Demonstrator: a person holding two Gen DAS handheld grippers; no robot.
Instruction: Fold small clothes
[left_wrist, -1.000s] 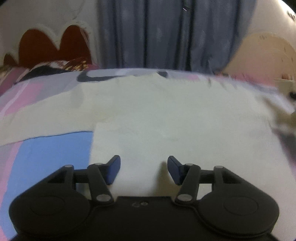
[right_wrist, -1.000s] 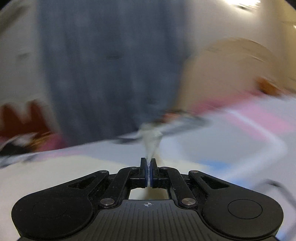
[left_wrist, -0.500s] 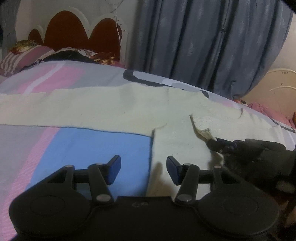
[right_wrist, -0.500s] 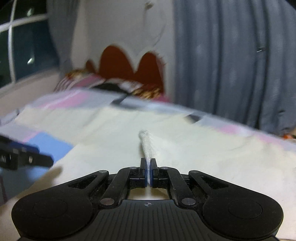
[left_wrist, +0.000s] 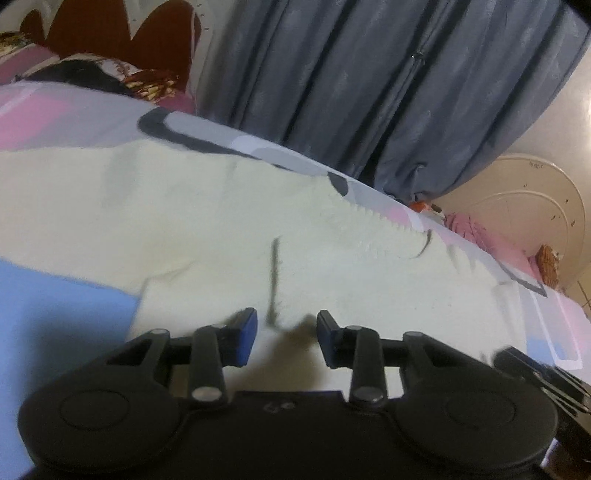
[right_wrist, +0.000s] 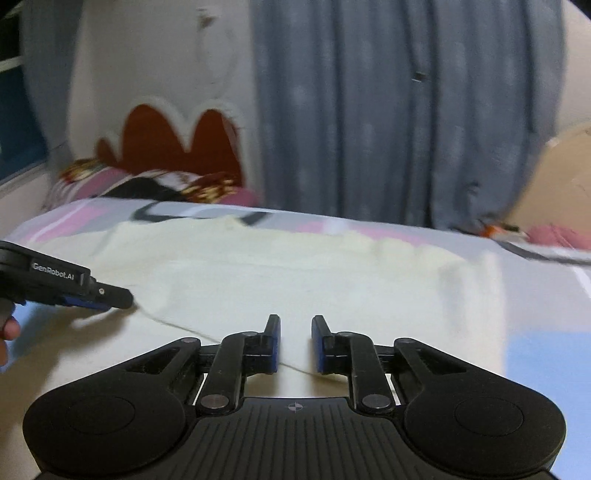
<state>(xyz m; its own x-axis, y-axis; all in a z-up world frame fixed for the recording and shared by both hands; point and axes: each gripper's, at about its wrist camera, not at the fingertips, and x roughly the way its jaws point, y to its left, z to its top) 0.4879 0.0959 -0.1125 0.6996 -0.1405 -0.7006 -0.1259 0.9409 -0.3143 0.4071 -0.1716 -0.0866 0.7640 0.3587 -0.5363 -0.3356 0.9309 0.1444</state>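
Nearest us, our left gripper (left_wrist: 283, 338) hangs low over the shirt (left_wrist: 207, 221), its jaws closing but with a clear gap, nothing pinched between the pads; in the right wrist view its tip sits right at a raised cloth edge, though we cannot tell whether it touches. Our right gripper (right_wrist: 295, 341) has its jaws opening, pads apart, with only a flat fold line of the shirt running under the gap, no cloth gripped.

The shirt, cream and thin, lies spread on the bed (left_wrist: 62, 325), one sleeve reaching off to the left, one fold apparently laid across the body; we judge the step in hand to be letting go of a finished fold and reaching for the next edge.

The next move calls for the left pads to catch only the top layer at the side seam, and for the right to clear away without dragging the limp cloth.

Beyond the bed stand pillows (right_wrist: 159, 186), a headboard (right_wrist: 166, 140) and a curtain (right_wrist: 388, 122).
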